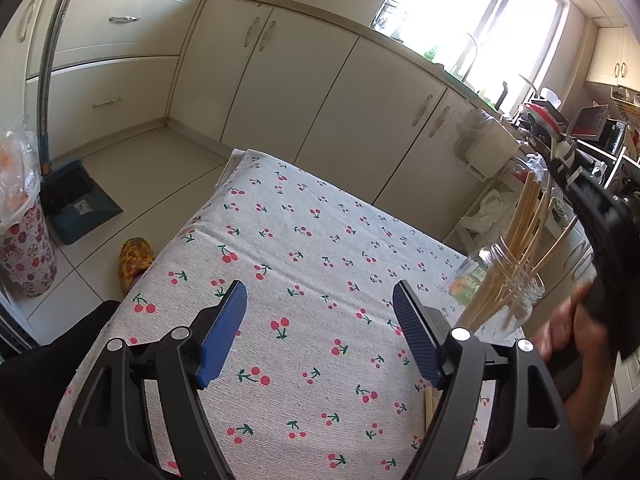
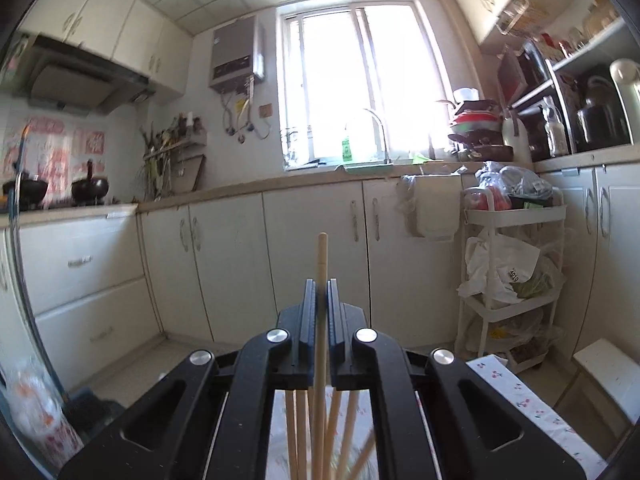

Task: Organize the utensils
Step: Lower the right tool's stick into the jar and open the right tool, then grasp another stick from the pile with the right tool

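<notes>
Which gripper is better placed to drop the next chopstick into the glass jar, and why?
Right. The right gripper is shut on a chopstick, above the glass jar. The left gripper hangs open and empty over the cherry-print cloth.

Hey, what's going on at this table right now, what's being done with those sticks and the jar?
A person is sorting chopsticks with a handheld gripper in each hand. The right gripper is shut on one chopstick, held above the glass jar, which already has several chopsticks standing in it on the cherry-print tablecloth. The left gripper is open and empty over the cloth. Another chopstick lies on the cloth near its right finger.
</notes>
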A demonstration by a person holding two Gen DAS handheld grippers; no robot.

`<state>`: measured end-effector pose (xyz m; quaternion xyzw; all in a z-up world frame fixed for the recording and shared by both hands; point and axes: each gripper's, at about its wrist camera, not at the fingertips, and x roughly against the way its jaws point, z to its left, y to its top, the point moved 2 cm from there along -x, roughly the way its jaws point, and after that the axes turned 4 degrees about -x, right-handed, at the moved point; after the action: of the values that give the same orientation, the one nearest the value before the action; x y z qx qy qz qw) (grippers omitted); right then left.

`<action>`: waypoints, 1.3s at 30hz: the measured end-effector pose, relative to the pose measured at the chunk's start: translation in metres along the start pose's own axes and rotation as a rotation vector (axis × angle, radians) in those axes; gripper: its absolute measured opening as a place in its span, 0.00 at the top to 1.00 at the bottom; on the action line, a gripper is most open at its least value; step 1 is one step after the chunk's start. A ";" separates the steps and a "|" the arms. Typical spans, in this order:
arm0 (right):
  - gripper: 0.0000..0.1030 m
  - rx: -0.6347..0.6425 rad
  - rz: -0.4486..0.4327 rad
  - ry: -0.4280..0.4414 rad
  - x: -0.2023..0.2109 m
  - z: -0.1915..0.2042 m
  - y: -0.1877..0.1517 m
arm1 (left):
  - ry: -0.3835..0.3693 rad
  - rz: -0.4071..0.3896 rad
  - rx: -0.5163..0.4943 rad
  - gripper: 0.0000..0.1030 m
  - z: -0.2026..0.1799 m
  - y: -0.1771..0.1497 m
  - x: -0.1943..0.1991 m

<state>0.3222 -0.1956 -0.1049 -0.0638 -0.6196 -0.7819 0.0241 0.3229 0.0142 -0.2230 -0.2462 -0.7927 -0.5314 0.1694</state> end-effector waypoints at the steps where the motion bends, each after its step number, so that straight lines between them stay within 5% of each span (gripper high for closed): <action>1: 0.94 0.013 0.012 0.006 0.005 0.000 -0.003 | 0.001 0.000 0.000 0.29 -0.001 0.000 0.000; 6: 0.92 0.042 0.097 0.028 0.031 -0.004 -0.015 | 0.002 0.000 0.003 0.29 0.000 0.000 0.000; 9: 0.76 0.012 0.168 0.037 0.056 -0.011 -0.021 | 0.003 0.000 0.006 0.28 0.001 0.000 0.000; 17: 0.75 0.028 0.630 0.108 0.092 -0.006 -0.098 | 0.025 0.039 0.000 0.28 0.001 -0.003 0.008; 22: 0.78 0.037 0.776 0.078 0.084 -0.004 -0.134 | 0.028 0.076 -0.024 0.27 0.005 -0.015 0.028; 32: 0.79 0.111 0.857 0.109 0.084 0.004 -0.139 | 0.010 0.125 -0.064 0.25 -0.001 -0.023 0.042; 39: 0.93 0.143 0.877 0.078 0.094 -0.016 -0.135 | -0.018 0.226 -0.169 0.25 -0.031 -0.036 0.034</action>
<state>0.2123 -0.1763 -0.2263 -0.2893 -0.5851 -0.6549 0.3809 0.2752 -0.0189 -0.2203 -0.3523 -0.7137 -0.5716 0.1996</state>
